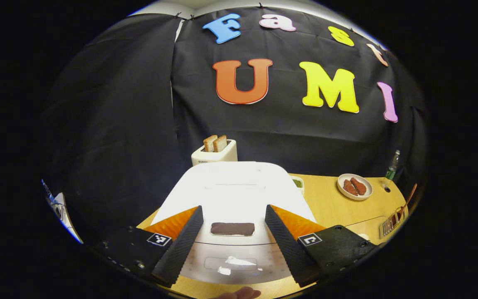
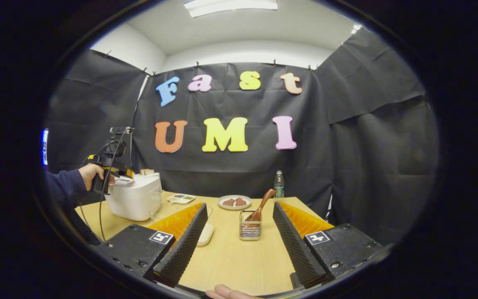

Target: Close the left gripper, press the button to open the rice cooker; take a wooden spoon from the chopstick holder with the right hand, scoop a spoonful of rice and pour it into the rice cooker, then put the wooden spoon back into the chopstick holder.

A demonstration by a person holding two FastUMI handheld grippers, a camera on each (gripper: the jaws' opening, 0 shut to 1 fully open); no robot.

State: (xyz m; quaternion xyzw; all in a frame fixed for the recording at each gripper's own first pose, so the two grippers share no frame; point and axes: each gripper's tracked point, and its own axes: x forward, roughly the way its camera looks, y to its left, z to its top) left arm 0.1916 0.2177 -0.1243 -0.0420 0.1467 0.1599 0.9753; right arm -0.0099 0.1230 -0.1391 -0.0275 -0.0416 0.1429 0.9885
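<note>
Black cloth walls close in a booth around a pale wooden table (image 2: 230, 257). Seen from the left gripper view, the left gripper (image 1: 234, 228) hangs just above the front of the white rice cooker (image 1: 232, 187), its fingers spread wide with nothing between them; the cooker's lid is down, and its dark button (image 1: 232, 229) lies in the gap between the two fingers. Beyond the cooker, directly ahead of this gripper, stands a white toaster (image 1: 215, 154) with two slices of bread (image 1: 215, 143) poking out. Ahead and to its right sit a white plate (image 1: 354, 187) carrying brown food, a clear bottle (image 1: 391, 170) further right, and at the far right edge the wire chopstick holder (image 1: 392, 224) with the wooden spoon (image 1: 408, 200) leaning out of it.

From the right gripper view, the right gripper (image 2: 237, 236) is also wide open and holds nothing. The chopstick holder (image 2: 250, 226) stands on the table straight ahead between its fingers, well clear of both, the wooden spoon (image 2: 262, 203) tilted up to the right. A small white object (image 2: 204, 234) lies just inside the left finger. Farther ahead are the plate (image 2: 234, 202) and bottle (image 2: 279, 185), with a flat tray (image 2: 181, 198) to their left. Far to the left, a hand (image 2: 91, 173) in a dark sleeve holds the other gripper over the rice cooker (image 2: 135, 199). Nothing stands between the right gripper and the holder.
</note>
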